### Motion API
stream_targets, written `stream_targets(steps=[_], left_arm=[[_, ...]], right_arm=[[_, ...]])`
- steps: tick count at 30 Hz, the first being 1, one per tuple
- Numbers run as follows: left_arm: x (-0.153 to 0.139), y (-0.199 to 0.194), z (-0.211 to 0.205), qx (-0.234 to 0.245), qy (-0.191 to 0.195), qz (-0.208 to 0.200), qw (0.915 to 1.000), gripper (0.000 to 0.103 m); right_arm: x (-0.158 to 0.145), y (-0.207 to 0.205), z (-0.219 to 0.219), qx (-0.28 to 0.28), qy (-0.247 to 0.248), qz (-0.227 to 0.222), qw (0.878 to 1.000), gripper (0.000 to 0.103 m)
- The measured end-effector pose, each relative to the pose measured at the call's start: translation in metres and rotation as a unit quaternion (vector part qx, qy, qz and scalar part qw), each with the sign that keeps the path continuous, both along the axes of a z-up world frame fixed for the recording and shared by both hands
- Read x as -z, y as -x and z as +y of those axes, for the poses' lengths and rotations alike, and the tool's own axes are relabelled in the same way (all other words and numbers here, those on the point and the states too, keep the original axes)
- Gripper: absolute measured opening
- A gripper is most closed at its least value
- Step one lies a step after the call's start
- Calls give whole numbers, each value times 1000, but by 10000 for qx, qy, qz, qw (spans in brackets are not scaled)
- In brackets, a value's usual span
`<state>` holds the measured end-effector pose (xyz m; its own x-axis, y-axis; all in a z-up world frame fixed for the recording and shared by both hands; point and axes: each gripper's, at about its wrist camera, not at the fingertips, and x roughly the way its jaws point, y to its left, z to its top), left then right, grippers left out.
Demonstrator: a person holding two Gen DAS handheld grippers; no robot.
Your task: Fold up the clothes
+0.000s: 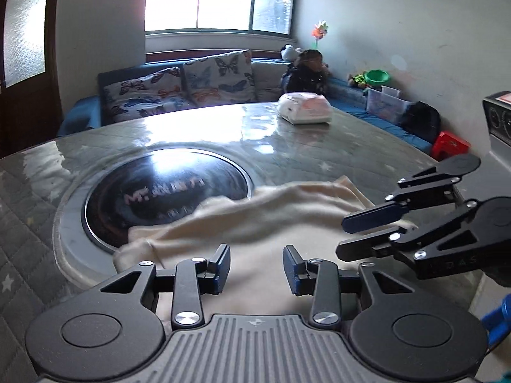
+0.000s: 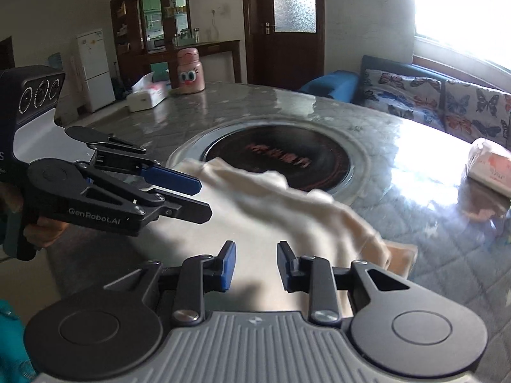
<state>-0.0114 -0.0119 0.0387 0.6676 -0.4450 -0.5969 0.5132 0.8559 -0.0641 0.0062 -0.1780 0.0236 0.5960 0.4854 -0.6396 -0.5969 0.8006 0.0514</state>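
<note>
A cream garment (image 1: 255, 220) lies rumpled on the glossy grey table (image 1: 319, 153), its far edge draped over the black round hob (image 1: 159, 191). My left gripper (image 1: 257, 265) hovers over the garment's near part, jaws apart with nothing pinched. My right gripper (image 1: 344, 236) reaches in from the right over the garment's right edge, its fingers parted. In the right wrist view, my right gripper (image 2: 257, 258) stands open above the garment (image 2: 271, 210). There the left gripper (image 2: 202, 200) comes in from the left, also open, just over the cloth.
A white tissue box (image 1: 305, 108) sits at the table's far side. A pink bottle (image 2: 190, 70) and another tissue box (image 2: 147, 95) stand at the table's other end. Beyond the table is a sofa with butterfly cushions (image 1: 191, 86).
</note>
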Motion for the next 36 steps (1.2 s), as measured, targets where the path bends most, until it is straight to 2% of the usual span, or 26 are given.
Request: stream_targets(steps=[6, 8, 11, 19, 25, 31, 36], left_arm=[[17, 13, -4, -1, -147, 20, 9999, 40], [21, 16, -6, 20, -244, -108, 9996, 41], [20, 18, -8, 36, -328, -201, 9993, 42], [6, 27, -6, 89, -131, -335, 9993, 43], [21, 28, -15, 154, -253, -221, 9993, 43], [8, 27, -5, 10, -157, -336, 9993, 43], [13, 24, 9, -218, -90, -151, 9996, 43]], right_arm=[[15, 12, 6, 48, 76, -143, 9999, 28], [23, 15, 9, 52, 118, -211, 9997, 28], [20, 19, 7, 81, 123, -286, 9995, 28], [3, 33, -10, 233, 176, -454, 9985, 28], [18, 39, -22, 316, 245, -290, 9988, 29], [1, 34, -29, 413, 105, -415, 9982, 29], [14, 22, -37, 583, 109, -139, 9981, 29]])
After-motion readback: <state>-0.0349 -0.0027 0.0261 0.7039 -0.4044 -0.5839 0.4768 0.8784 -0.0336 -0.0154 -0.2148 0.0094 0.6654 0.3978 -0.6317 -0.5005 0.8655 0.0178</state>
